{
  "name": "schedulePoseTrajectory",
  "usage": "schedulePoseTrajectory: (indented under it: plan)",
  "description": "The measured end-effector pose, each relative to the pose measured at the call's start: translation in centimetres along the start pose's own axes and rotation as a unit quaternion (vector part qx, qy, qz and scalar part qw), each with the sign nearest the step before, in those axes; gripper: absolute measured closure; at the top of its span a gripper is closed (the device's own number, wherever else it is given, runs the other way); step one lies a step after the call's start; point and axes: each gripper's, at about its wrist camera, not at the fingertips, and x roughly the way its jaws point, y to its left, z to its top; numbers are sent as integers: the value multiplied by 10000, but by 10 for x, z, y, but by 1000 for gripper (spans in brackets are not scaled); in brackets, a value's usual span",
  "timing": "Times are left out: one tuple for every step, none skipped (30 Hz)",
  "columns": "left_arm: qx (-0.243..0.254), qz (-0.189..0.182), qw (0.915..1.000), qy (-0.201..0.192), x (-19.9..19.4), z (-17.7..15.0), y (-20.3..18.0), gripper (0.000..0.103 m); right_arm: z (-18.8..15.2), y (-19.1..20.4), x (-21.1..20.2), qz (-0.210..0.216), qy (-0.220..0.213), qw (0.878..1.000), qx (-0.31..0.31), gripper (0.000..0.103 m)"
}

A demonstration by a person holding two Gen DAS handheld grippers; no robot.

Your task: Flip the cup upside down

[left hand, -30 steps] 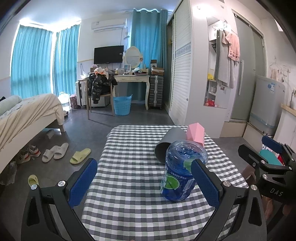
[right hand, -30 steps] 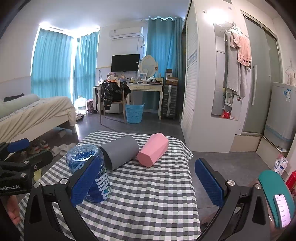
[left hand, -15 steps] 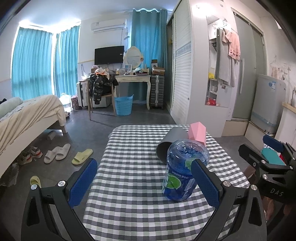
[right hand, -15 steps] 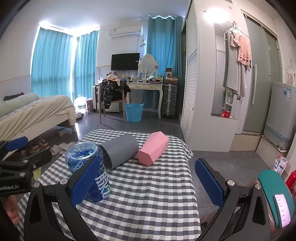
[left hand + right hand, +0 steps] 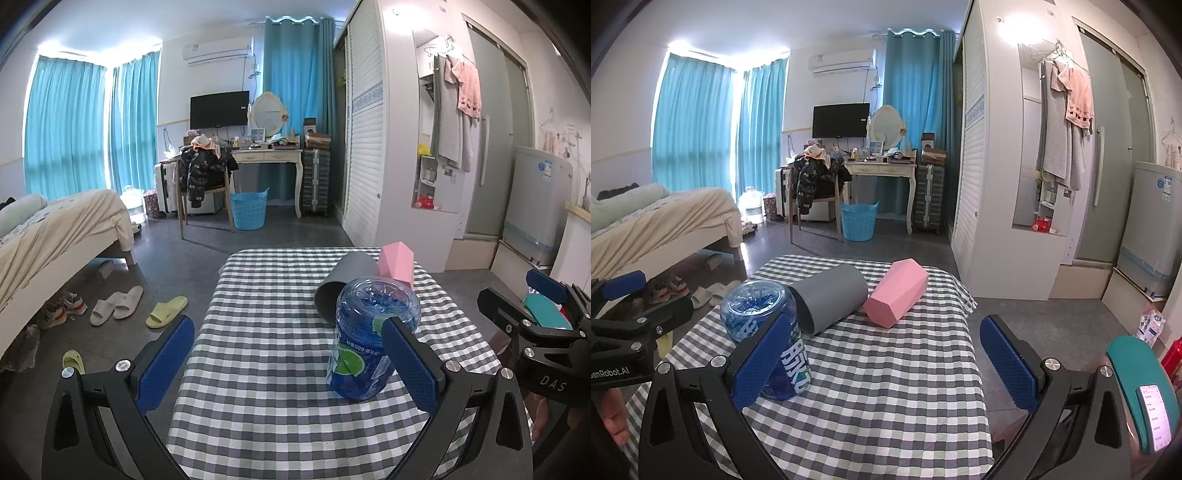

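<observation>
Little changed over last second: both views crept slightly nearer checked table (image 5: 266,369); no cup touched, flip not begun. Left gripper (image 5: 291,360) jaws spread wide, empty; right gripper (image 5: 886,363) likewise spread, empty. Grey cup (image 5: 829,297) lay on side near far edge, mouth toward near-left, touching pink faceted cup (image 5: 897,297) lying beside it toward far right corner. Which one was task's cup, unclear. Blue plastic bottle (image 5: 369,339) stood upright just before grey cup.
</observation>
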Motion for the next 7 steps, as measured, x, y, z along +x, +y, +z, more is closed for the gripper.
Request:
schedulePoseTrajectory:
  plan:
    - [2,2,10000,4,0,0,0,0,0,0,0,-3,3,10000,-3,0]
    - [3,8,10000,12,0,0,0,0,0,1,0,-2,6,10000,-6,0]
    - [11,34,10000,23,0,-1,0,0,0,1,1,3,9,10000,-5,0]
    - [22,85,10000,29,0,-2,0,0,-1,1,1,4,12,10000,-2,0]
    - [46,136,9999,19,0,-2,-1,0,-1,1,1,3,17,10000,0,0]
    - [67,146,9999,18,0,-3,-1,0,-1,0,2,3,30,10000,4,0]
    - [77,129,9999,26,0,-3,-2,0,-1,0,2,2,40,10000,11,0]
